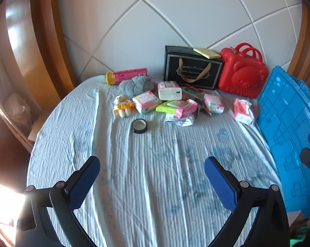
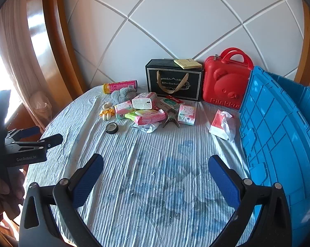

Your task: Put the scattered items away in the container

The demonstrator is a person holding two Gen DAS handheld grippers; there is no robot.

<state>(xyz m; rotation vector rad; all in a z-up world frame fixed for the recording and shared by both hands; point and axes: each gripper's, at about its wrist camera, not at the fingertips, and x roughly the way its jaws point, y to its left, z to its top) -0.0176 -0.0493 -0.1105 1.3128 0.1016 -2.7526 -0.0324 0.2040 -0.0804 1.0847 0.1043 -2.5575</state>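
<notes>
A heap of small items lies at the far side of the bed: tissue packs (image 1: 169,90) (image 2: 144,100), a wipes pack (image 2: 147,117), a tape roll (image 1: 139,126) (image 2: 112,128), a small plush bear (image 1: 123,105) (image 2: 107,110), a grey plush (image 1: 136,84), a pink can (image 1: 126,75) (image 2: 120,86) and a brown clip (image 2: 171,117). A red-white tissue pack (image 1: 243,111) (image 2: 222,124) lies apart, beside the blue crate (image 1: 289,127) (image 2: 278,127) at the right. My left gripper (image 1: 152,182) and right gripper (image 2: 156,182) are both open and empty, well short of the heap.
A black gift box (image 1: 193,70) (image 2: 174,80) with a yellow pad on top and a red bear case (image 1: 242,73) (image 2: 225,82) stand against the white padded headboard. Wooden frame and curtain at the left. The left gripper also shows in the right wrist view (image 2: 41,136).
</notes>
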